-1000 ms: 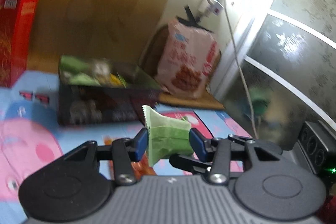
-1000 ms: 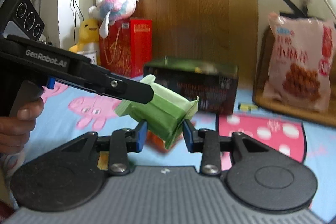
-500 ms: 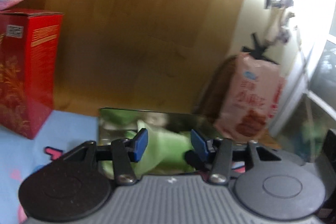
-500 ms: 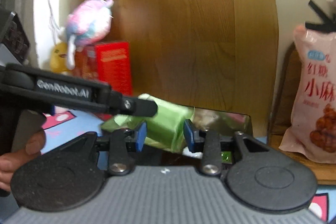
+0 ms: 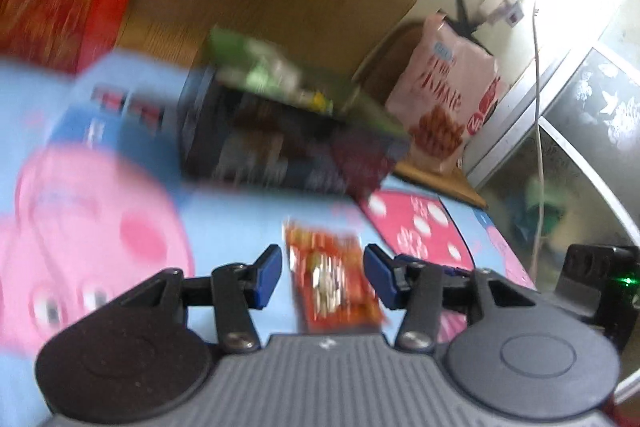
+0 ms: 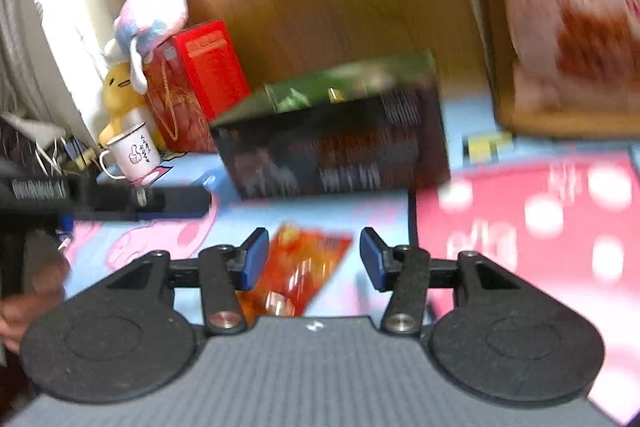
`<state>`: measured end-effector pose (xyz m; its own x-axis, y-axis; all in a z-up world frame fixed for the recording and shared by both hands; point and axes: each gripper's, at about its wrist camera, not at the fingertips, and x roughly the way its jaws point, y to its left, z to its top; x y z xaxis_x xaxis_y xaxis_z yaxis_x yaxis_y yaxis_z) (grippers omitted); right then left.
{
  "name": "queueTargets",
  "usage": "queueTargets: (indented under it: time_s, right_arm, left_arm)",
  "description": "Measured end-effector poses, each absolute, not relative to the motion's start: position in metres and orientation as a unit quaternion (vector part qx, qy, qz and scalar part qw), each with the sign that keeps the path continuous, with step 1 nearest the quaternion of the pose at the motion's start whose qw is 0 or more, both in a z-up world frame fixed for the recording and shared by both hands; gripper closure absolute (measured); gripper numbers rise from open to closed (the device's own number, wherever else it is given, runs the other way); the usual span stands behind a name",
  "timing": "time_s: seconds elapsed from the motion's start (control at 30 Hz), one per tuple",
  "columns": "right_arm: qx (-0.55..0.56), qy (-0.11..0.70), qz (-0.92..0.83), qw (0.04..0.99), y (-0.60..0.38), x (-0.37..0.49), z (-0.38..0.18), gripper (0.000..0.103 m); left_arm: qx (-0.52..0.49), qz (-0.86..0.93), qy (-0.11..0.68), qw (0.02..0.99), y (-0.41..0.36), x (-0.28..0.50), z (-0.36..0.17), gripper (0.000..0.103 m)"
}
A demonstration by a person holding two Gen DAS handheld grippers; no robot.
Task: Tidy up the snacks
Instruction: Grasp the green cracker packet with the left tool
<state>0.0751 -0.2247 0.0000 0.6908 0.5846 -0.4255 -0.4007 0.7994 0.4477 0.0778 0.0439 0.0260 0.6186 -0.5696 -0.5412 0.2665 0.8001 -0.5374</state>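
Observation:
A dark open box with green snack packs inside stands on the cartoon tablecloth; it also shows in the right wrist view. An orange-red snack packet lies flat on the cloth in front of it. My left gripper is open and empty, its jaws either side of the packet above it. My right gripper is open and empty over the same packet. The left gripper's arm shows at the left of the right wrist view. Both views are blurred.
A large pink snack bag leans on a wooden board at the back right. A red carton, plush toys and a white mug stand at the back left. A cable hangs by the glass door.
Both grippers held the green snack pack together, carried it to the dark box, and have now opened and pulled back. The green pack is gone from the jaws; the orange packet lies below them.

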Motion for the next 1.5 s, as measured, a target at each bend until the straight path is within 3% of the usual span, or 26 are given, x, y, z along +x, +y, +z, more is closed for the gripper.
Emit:
queueTargets:
  time_s: [0.23,0.63,0.73,0.8,0.97,1.13,1.37,1.5]
  right_arm:
    - [0.192,0.311,0.347,0.864,-0.222,0.029,-0.008,0.050]
    - [0.007,0.284,0.433,0.855,-0.180,-0.038,-0.001,0.044]
    - [-0.030,0.266,0.429,0.862,-0.164,-0.042,-0.001,0.049]
    - [-0.039,0.263,0.423,0.866,-0.158,-0.038,-0.002,0.063]
    - [0.035,0.298,0.467,0.832,-0.147,-0.023,-0.003,0.069]
    - [0.017,0.286,0.500,0.817,-0.118,-0.028,0.001,0.067]
    - [0.035,0.280,0.460,0.842,-0.157,-0.022,0.012,0.066]
    - [0.009,0.266,0.430,0.862,-0.168,-0.026,0.012,0.049]
  left_arm:
    - [-0.225,-0.247,0.381,0.862,0.060,0.018,0.010,0.057]
    - [-0.273,-0.278,0.384,0.837,0.064,-0.040,-0.005,0.060]
    - [-0.269,-0.267,0.378,0.845,0.068,-0.040,-0.004,0.061]
    - [-0.273,-0.254,0.375,0.849,0.077,-0.037,-0.003,0.061]
    - [-0.273,-0.196,0.355,0.873,0.098,-0.014,0.001,0.061]
    - [-0.291,-0.178,0.340,0.876,0.114,-0.006,0.008,0.063]
    - [-0.312,-0.188,0.316,0.876,0.144,-0.041,0.011,0.059]
    - [-0.323,-0.197,0.322,0.868,0.147,-0.056,0.005,0.052]
